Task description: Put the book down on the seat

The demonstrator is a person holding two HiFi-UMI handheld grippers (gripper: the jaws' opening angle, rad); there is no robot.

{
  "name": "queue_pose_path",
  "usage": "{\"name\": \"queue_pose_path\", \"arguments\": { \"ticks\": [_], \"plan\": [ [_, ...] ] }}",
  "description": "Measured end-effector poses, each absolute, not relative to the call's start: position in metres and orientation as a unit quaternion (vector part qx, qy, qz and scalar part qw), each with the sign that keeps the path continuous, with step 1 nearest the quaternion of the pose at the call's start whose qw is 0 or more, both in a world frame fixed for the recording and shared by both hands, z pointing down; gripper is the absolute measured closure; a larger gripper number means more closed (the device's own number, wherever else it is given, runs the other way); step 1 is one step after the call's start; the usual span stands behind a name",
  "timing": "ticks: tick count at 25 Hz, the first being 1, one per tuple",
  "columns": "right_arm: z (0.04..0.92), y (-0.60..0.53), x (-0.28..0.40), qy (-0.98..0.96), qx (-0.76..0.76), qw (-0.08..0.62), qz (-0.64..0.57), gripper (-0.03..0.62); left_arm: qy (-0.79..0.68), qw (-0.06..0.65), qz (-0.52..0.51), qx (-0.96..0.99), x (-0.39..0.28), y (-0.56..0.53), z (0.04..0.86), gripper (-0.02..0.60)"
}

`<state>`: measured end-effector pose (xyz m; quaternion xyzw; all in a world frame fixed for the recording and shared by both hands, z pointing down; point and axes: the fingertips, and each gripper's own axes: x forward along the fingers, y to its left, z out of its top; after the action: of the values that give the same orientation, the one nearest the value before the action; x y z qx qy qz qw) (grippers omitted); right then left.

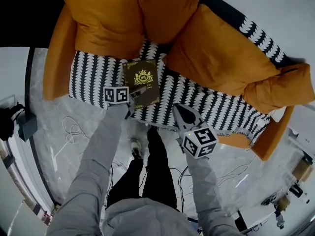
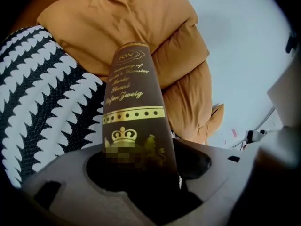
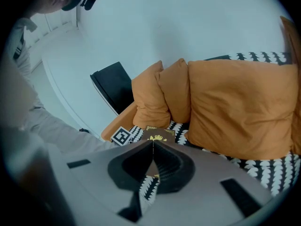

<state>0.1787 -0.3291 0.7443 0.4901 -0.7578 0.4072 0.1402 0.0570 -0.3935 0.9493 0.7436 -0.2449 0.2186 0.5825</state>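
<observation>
A brown book (image 1: 141, 80) with gold print lies flat on the black-and-white patterned seat (image 1: 88, 77) of an orange sofa. My left gripper (image 1: 136, 92) is at the book's near edge, and the spine (image 2: 134, 112) stands between its jaws. A dark gap shows beside the book at the right jaw, so the left gripper (image 2: 146, 158) looks open around it. My right gripper (image 1: 180, 110) hovers over the seat's front edge to the right of the book, shut and empty. In the right gripper view its jaws (image 3: 153, 144) meet, with the book (image 3: 159, 134) just beyond them.
Large orange cushions (image 1: 216, 53) line the sofa back right behind the book, another (image 1: 108, 18) at the left. Cables (image 1: 74, 129) trail over the marble floor. A black box (image 1: 24, 124) sits at the far left. My legs and a shoe (image 1: 137, 149) stand before the seat.
</observation>
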Motion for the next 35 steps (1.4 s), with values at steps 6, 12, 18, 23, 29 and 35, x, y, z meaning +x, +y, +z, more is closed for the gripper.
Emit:
{"name": "queue_pose_path", "arguments": {
  "ticks": [6, 12, 18, 23, 29, 35],
  "plan": [
    [0.750, -0.327, 0.182, -0.756, 0.489, 0.143, 0.411, 0.566, -0.248, 0.583, 0.223, 0.741, 0.050, -0.393, 0.956, 0.290],
    [0.746, -0.326, 0.177, -0.757, 0.493, 0.147, 0.403, 0.565, -0.270, 0.577, 0.219, 0.739, 0.029, -0.397, 0.955, 0.261],
    [0.741, -0.327, 0.178, -0.766, 0.487, 0.152, 0.392, 0.565, -0.296, 0.563, 0.228, 0.737, 0.010, -0.401, 0.955, 0.241],
    [0.740, -0.328, 0.174, -0.771, 0.481, 0.155, 0.388, 0.565, -0.322, 0.557, 0.230, 0.730, -0.012, -0.405, 0.955, 0.239],
    [0.728, -0.319, 0.167, -0.776, 0.479, 0.157, 0.379, 0.566, -0.331, 0.542, 0.252, 0.730, -0.030, -0.393, 0.948, 0.238],
    [0.713, -0.297, 0.162, -0.782, 0.481, 0.165, 0.360, 0.566, -0.329, 0.526, 0.247, 0.744, -0.037, -0.380, 0.929, 0.239]
  ]
}}
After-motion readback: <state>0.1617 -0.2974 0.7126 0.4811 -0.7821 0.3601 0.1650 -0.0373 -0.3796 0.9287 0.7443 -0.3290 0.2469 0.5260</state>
